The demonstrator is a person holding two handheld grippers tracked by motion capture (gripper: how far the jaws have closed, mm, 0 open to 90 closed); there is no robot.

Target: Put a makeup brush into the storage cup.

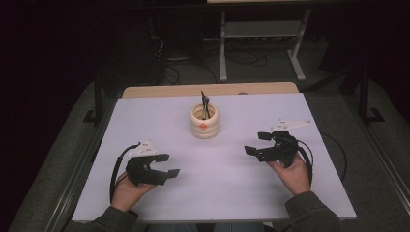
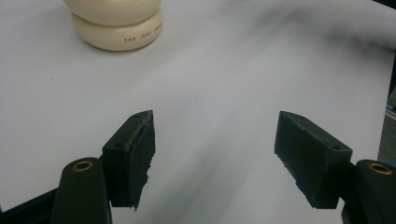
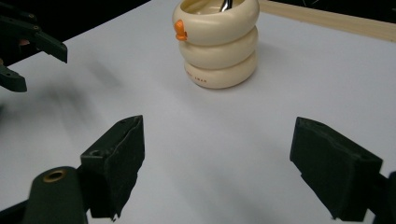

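The left tool (image 1: 167, 164) hovers low over the near left of the white table (image 1: 145, 116), jaws wide and empty. In the middle, toward the far edge, stands the cream ribbed cup (image 1: 204, 122) with a dark utensil (image 1: 205, 102) upright in it, untouched. The right tool (image 1: 257, 143) at the near right, also wide and empty, points toward the cup. By my judgement nothing is grasped yet; the reach and pick-up remain

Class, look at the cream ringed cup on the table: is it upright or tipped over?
Upright. The cup stands on its base on the table, mouth up, with a dark tool sticking out of its top.
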